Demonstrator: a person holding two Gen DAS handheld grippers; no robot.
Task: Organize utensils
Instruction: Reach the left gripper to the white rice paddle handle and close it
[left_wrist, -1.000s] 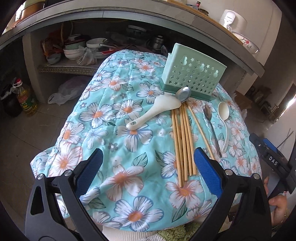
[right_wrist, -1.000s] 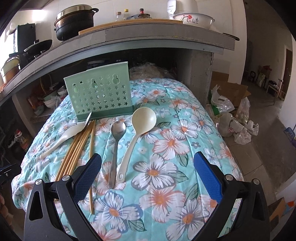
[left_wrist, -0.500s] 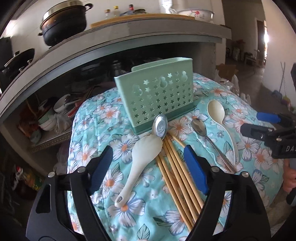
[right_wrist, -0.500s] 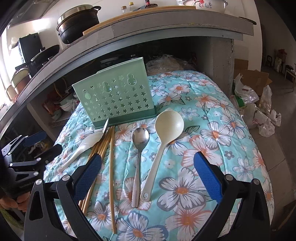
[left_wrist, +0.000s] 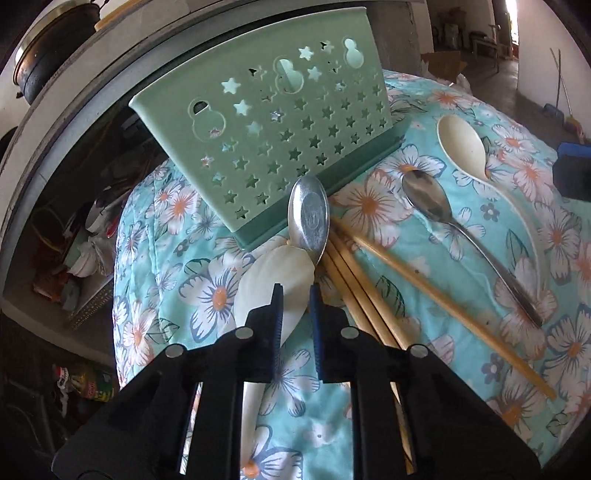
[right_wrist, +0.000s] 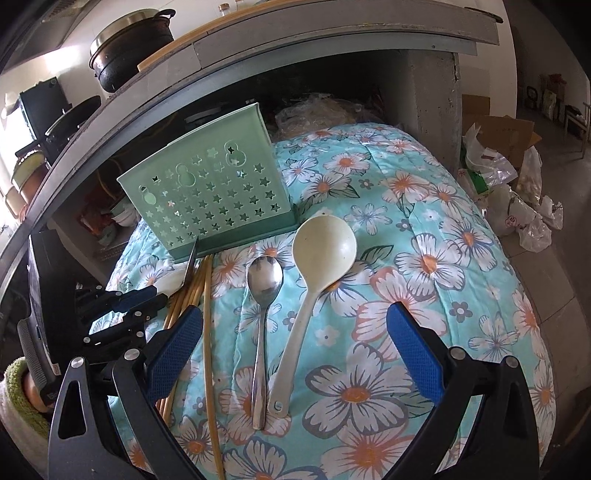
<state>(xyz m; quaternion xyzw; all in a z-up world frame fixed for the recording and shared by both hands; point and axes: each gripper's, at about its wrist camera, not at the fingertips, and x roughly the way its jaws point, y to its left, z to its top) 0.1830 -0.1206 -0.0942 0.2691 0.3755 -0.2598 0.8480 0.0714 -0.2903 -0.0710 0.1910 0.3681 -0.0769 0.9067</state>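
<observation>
A mint green utensil holder (left_wrist: 273, 136) with star holes stands at the back of the floral cloth; it also shows in the right wrist view (right_wrist: 210, 195). My left gripper (left_wrist: 296, 291) is shut on a white rice paddle (left_wrist: 273, 280), with a steel spoon (left_wrist: 309, 218) leaning on the paddle against the holder. Wooden chopsticks (left_wrist: 373, 280) lie just right of it. A second steel spoon (right_wrist: 262, 314) and a cream ladle (right_wrist: 314, 280) lie side by side. My right gripper (right_wrist: 293, 343) is open above their handles, holding nothing.
The floral cloth (right_wrist: 424, 258) covers a small table with drop-offs on all sides. A concrete counter (right_wrist: 332, 40) with a black pot (right_wrist: 129, 48) overhangs behind the holder. Bags and boxes (right_wrist: 509, 177) lie on the floor to the right.
My left gripper moved forward to the rice paddle and closed from wide open onto it. My right gripper stayed open and shifted slightly closer over the spoon and ladle.
</observation>
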